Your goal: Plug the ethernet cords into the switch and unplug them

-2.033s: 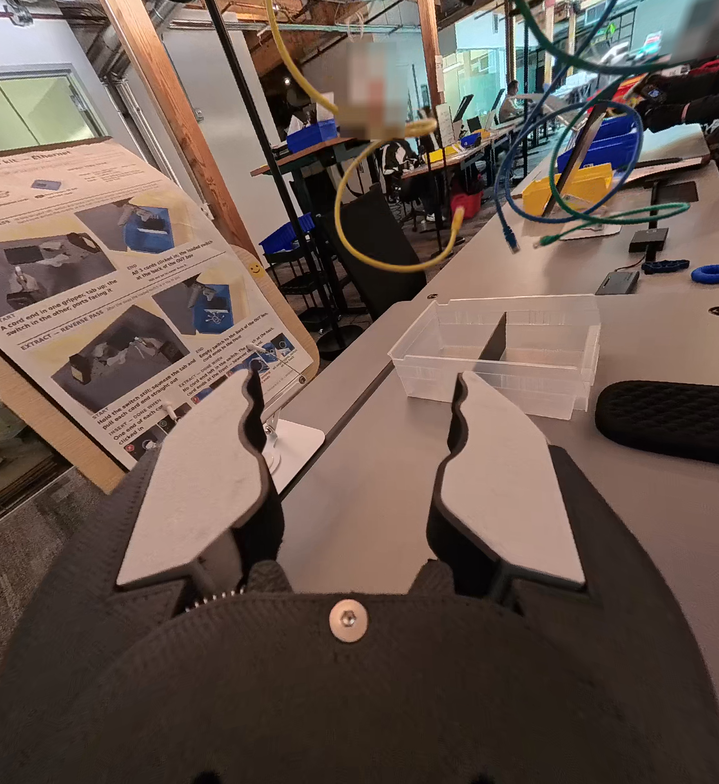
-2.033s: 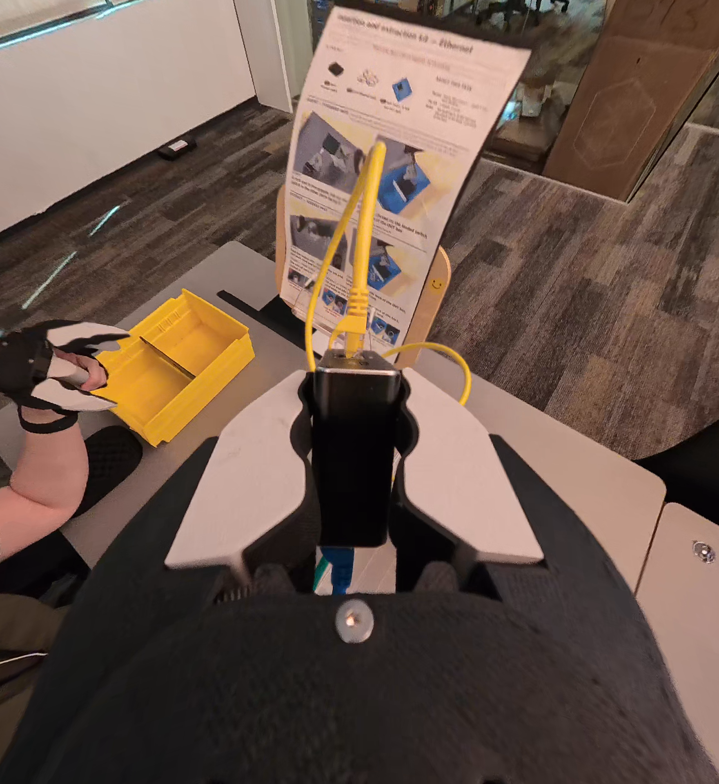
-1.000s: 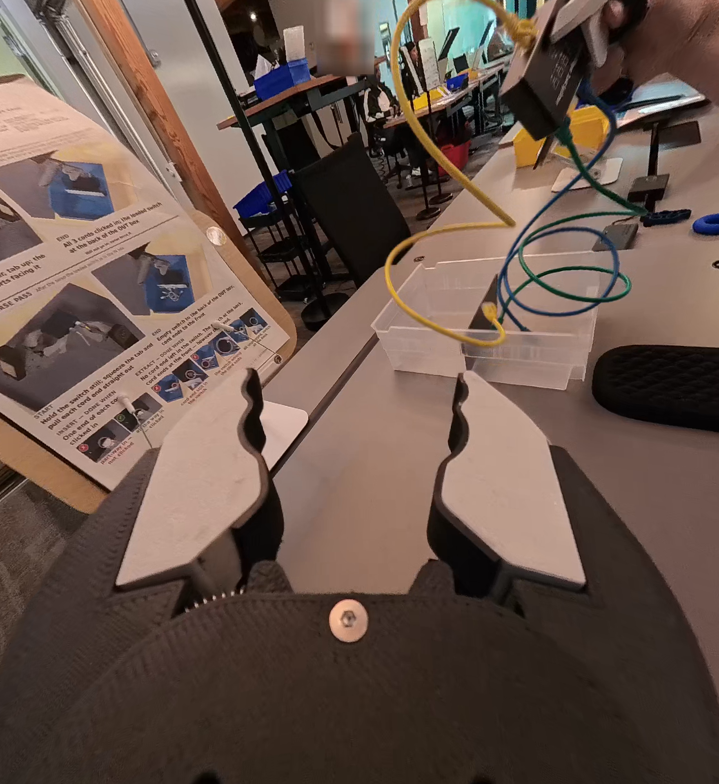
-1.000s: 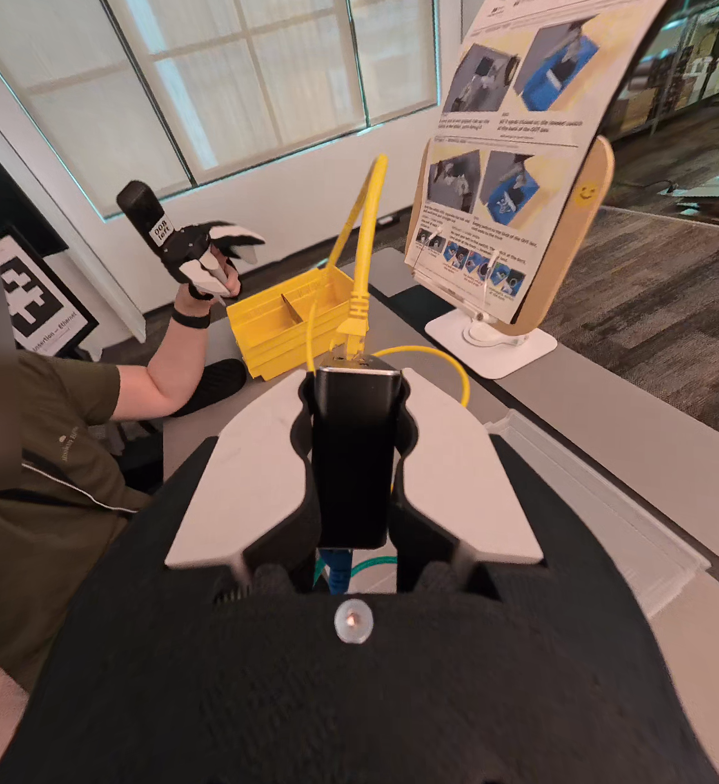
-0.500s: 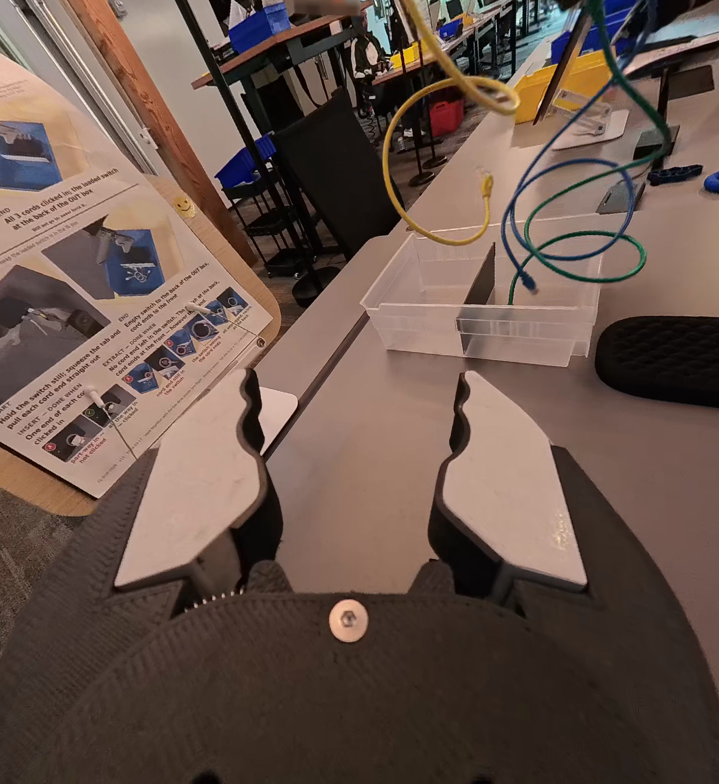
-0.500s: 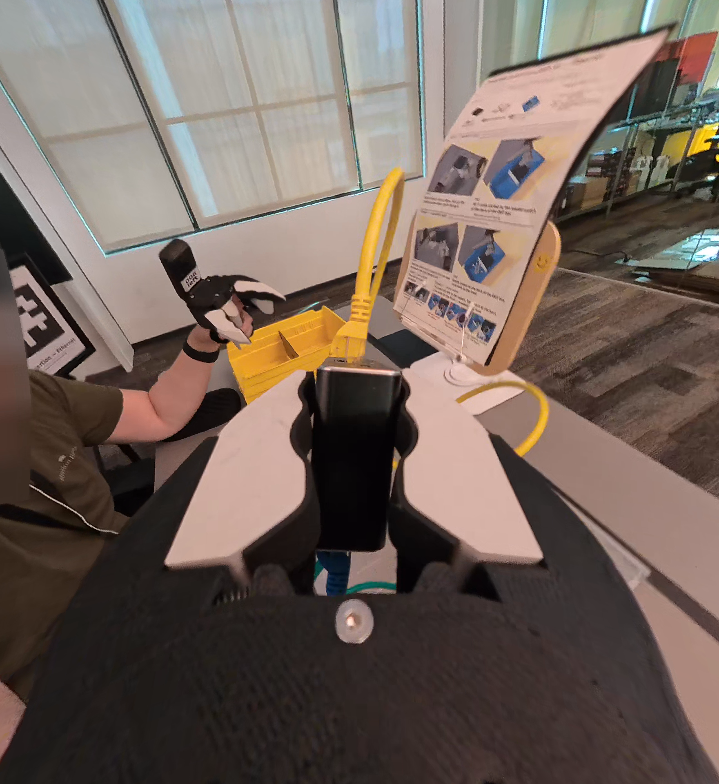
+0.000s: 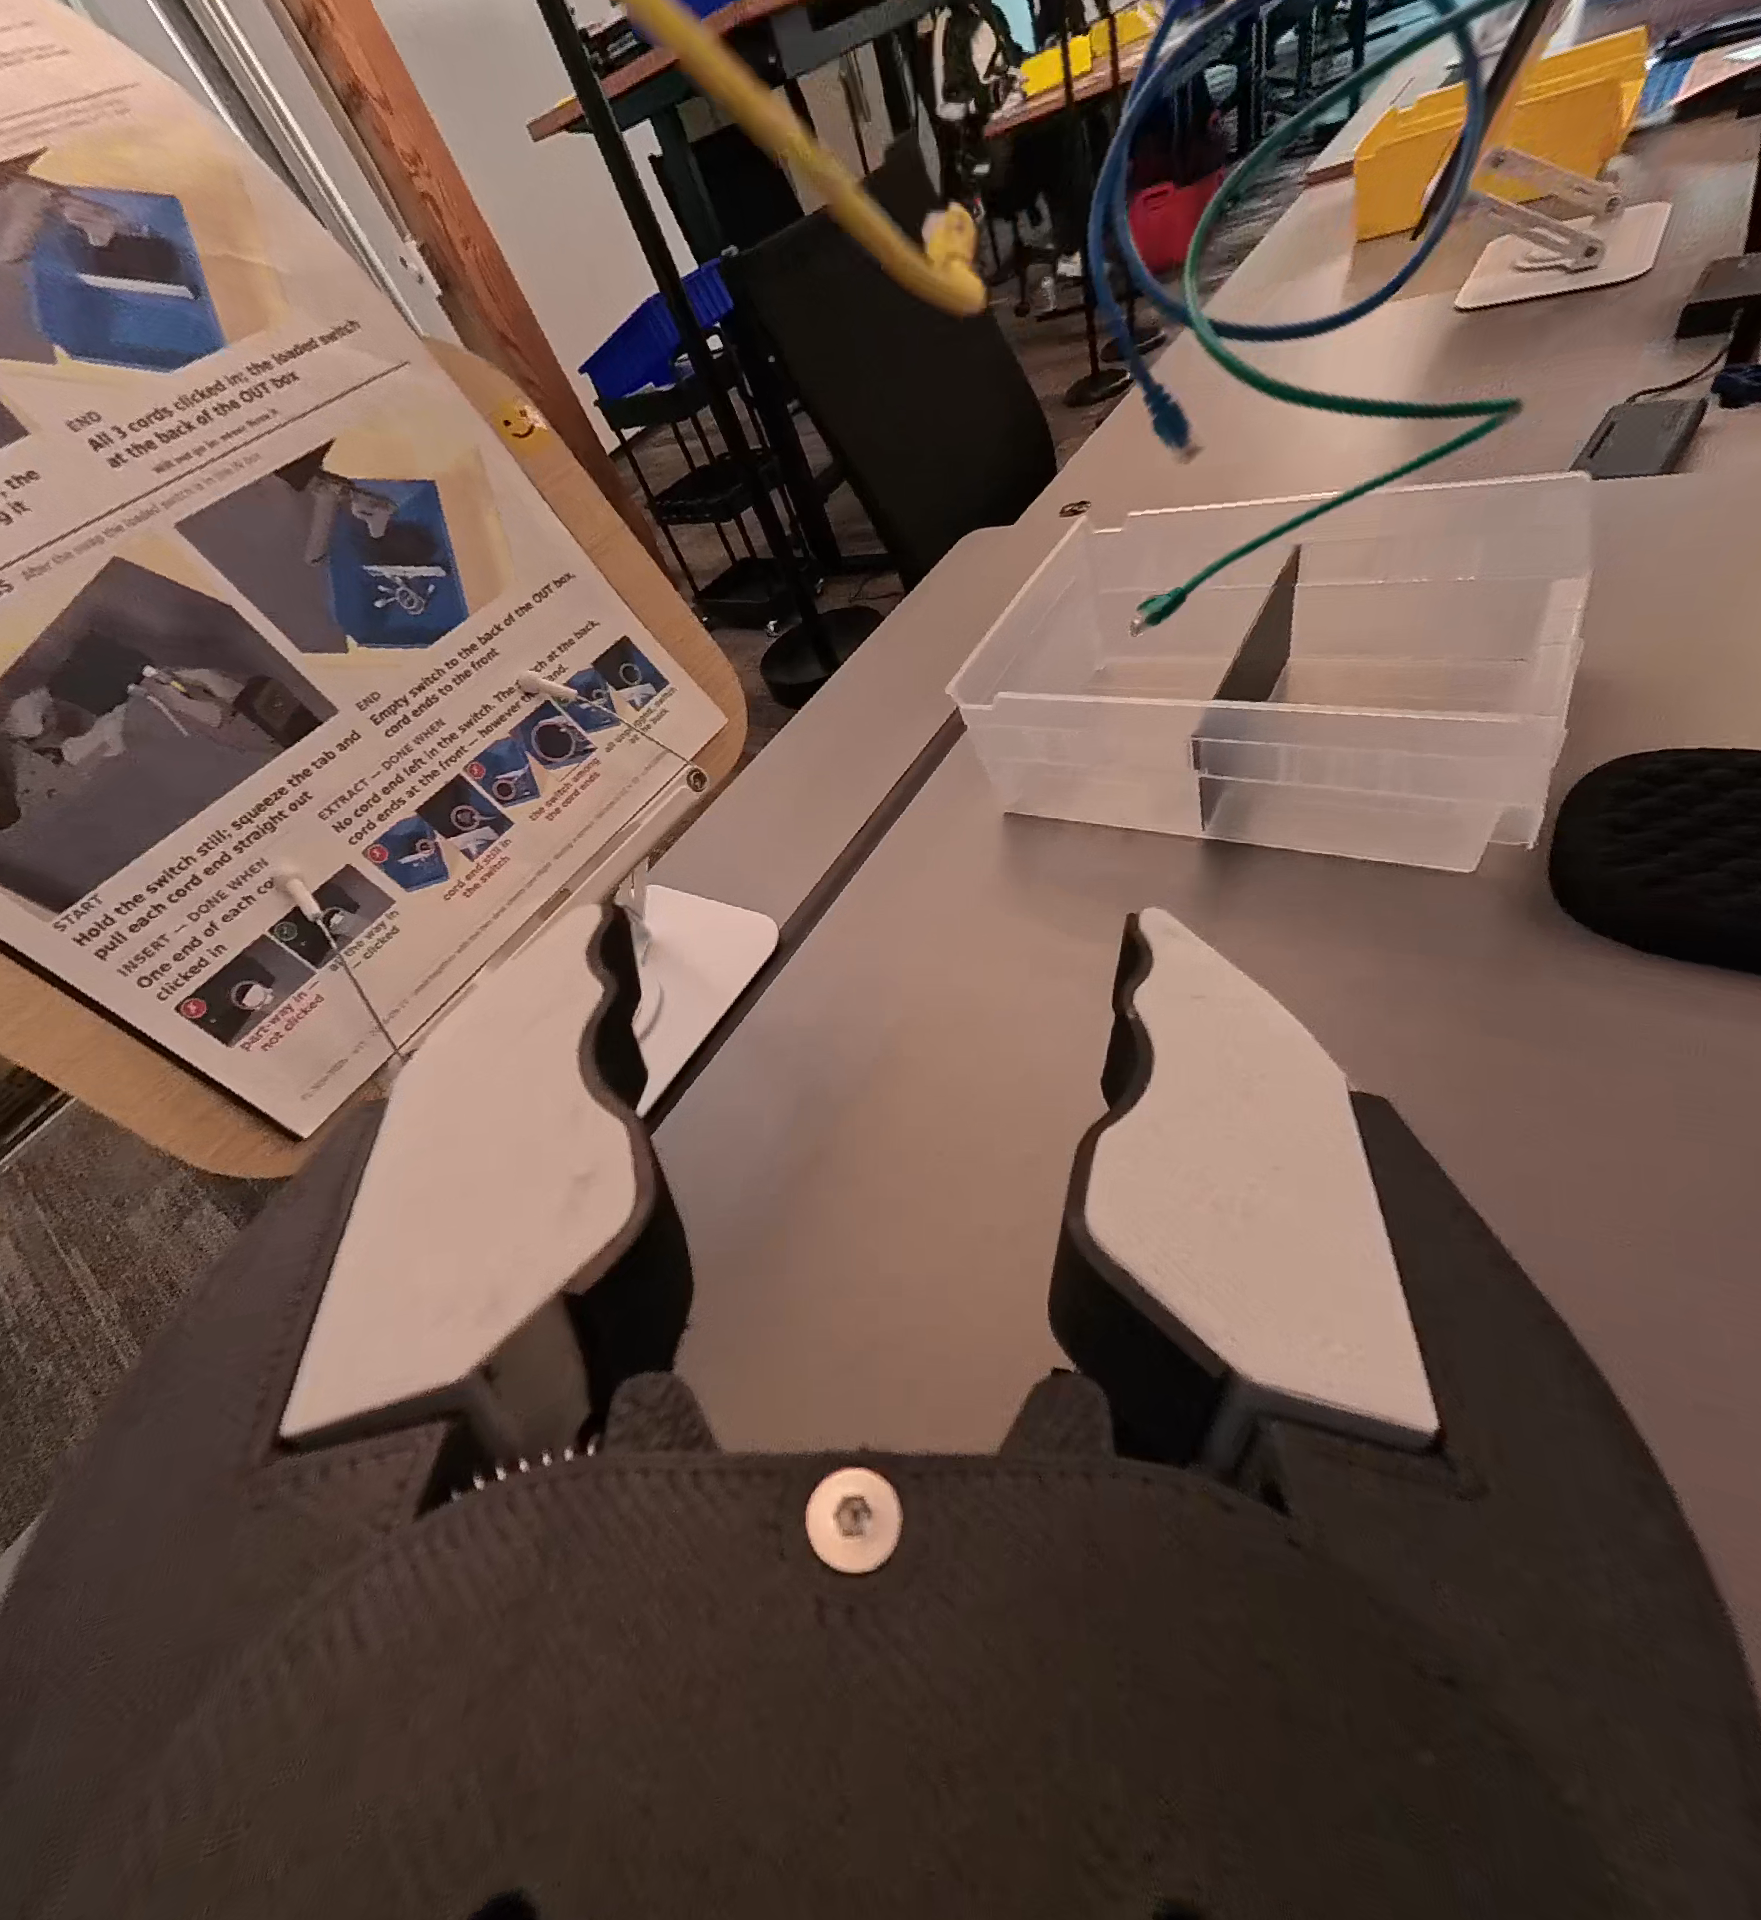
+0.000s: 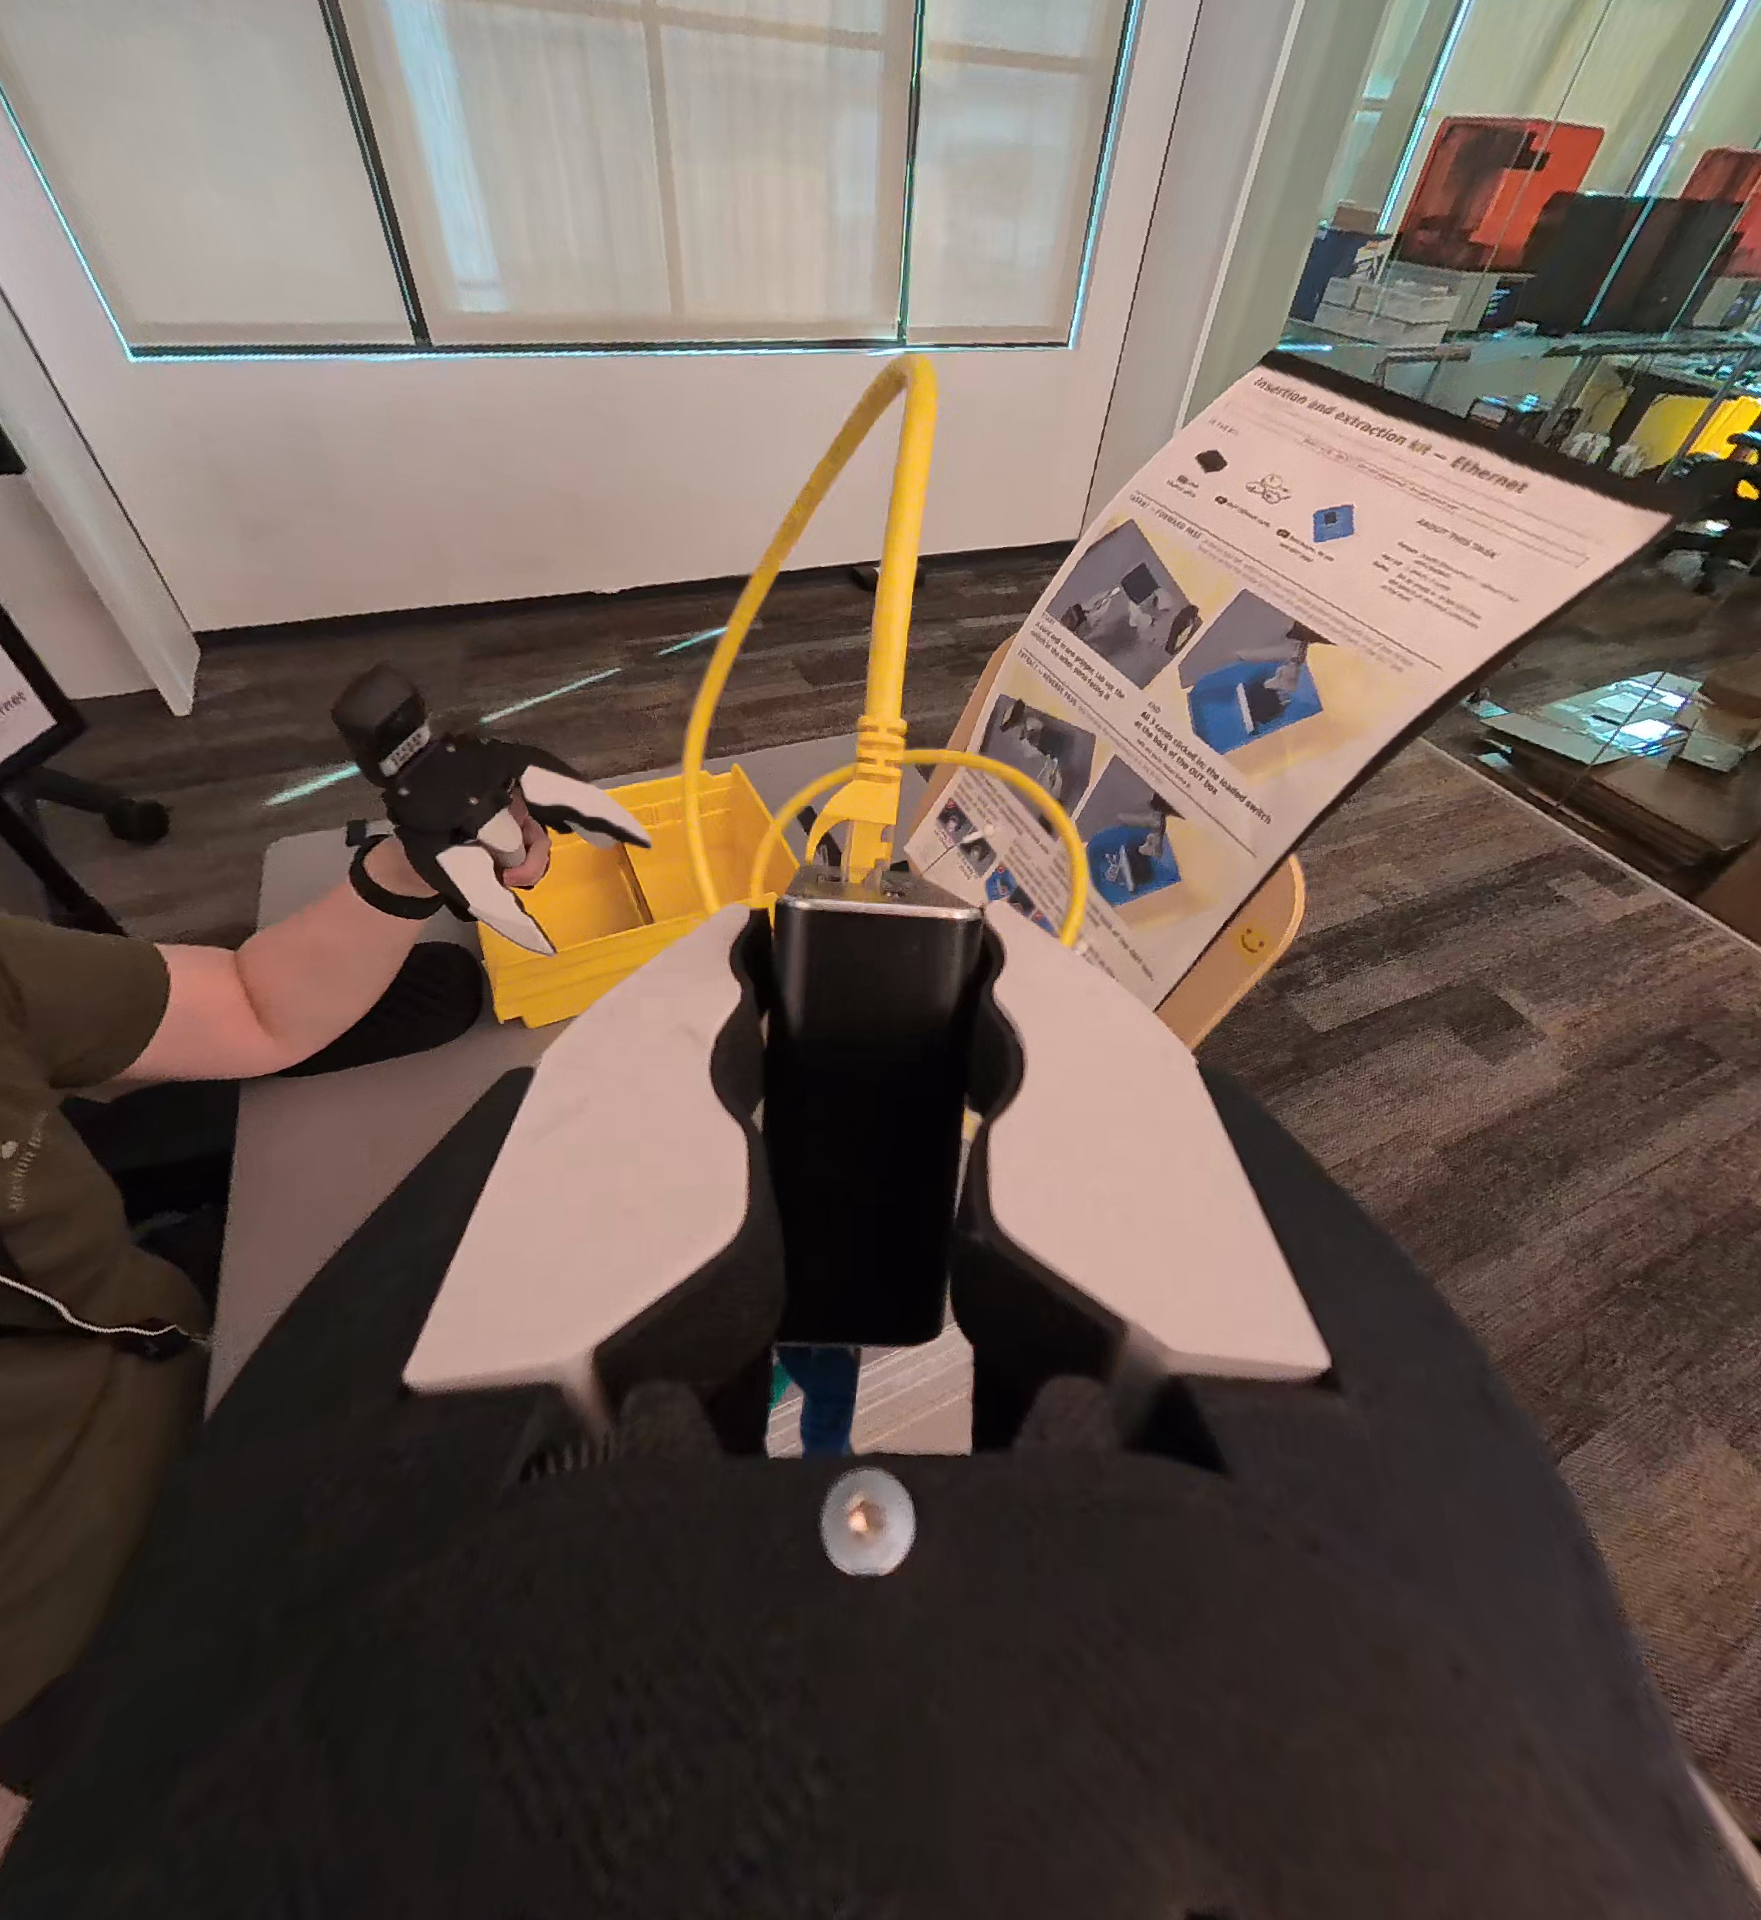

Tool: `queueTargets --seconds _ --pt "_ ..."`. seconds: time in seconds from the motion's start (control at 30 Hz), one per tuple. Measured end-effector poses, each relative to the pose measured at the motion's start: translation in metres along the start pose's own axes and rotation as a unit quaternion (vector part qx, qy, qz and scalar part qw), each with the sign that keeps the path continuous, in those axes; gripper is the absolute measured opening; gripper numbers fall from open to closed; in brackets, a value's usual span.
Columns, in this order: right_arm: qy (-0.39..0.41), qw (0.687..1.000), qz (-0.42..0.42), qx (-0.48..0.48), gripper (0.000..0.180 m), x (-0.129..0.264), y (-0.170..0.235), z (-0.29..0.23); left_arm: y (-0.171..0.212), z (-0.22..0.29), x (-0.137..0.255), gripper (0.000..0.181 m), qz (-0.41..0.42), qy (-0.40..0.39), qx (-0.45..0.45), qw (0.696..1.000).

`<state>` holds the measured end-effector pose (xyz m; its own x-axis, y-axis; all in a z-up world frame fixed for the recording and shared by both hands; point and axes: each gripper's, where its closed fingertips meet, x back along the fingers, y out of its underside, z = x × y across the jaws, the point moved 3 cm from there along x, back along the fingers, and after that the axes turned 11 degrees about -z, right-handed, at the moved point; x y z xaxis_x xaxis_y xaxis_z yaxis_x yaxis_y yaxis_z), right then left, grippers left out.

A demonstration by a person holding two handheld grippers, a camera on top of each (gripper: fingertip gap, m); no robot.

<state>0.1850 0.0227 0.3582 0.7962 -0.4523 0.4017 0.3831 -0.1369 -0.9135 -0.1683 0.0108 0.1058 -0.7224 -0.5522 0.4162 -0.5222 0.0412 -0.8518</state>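
Between the right gripper's (image 8: 868,925) closed fingers sits the black switch (image 8: 865,1122), a yellow cord (image 8: 891,665) plugged in at twelve o'clock. The left gripper (image 7: 871,997) gapes wide, empty; a clear bin (image 7: 1094,748) lies at one o'clock.

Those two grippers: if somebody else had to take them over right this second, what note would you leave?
Right gripper: shut on the black switch, held up in the air.
Left gripper: open, holding nothing, low over the grey table.
Yellow cord is plugged into the switch's far end. Blue cord and green cord hang from above, free ends loose, the green tip over the clear bin. Their upper ends run out of view; blue and green show just below the switch.
Left to do: unplug the cords with the left gripper while the right holds the switch.
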Motion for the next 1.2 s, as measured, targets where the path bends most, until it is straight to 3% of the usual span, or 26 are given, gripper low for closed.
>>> queueTargets --seconds 0.27,0.6,0.8,0.97,1.2 --pt "-0.019 0.999 -0.006 0.036 0.036 -0.031 0.013 0.025 0.007 -0.010 -0.001 0.087 -0.004 -0.004 0.014 1.000" --pt "-0.058 0.994 0.089 0.015 0.035 -0.056 0.121 0.055 0.013 -0.005 -0.014 0.088 -0.026 0.003 0.008 1.000" --pt "-0.028 0.994 0.105 -0.033 0.036 -0.031 0.187 0.067 0.017 0.000 -0.024 0.087 -0.039 0.011 0.007 0.999" --pt "-0.011 0.986 0.159 -0.051 0.035 0.006 0.208 0.066 0.020 0.003 -0.033 0.088 -0.050 0.016 0.004 0.999" --pt "-0.024 0.994 0.090 -0.064 0.035 0.000 0.220 0.061 0.024 0.010 -0.043 0.087 -0.064 0.027 0.001 0.998"
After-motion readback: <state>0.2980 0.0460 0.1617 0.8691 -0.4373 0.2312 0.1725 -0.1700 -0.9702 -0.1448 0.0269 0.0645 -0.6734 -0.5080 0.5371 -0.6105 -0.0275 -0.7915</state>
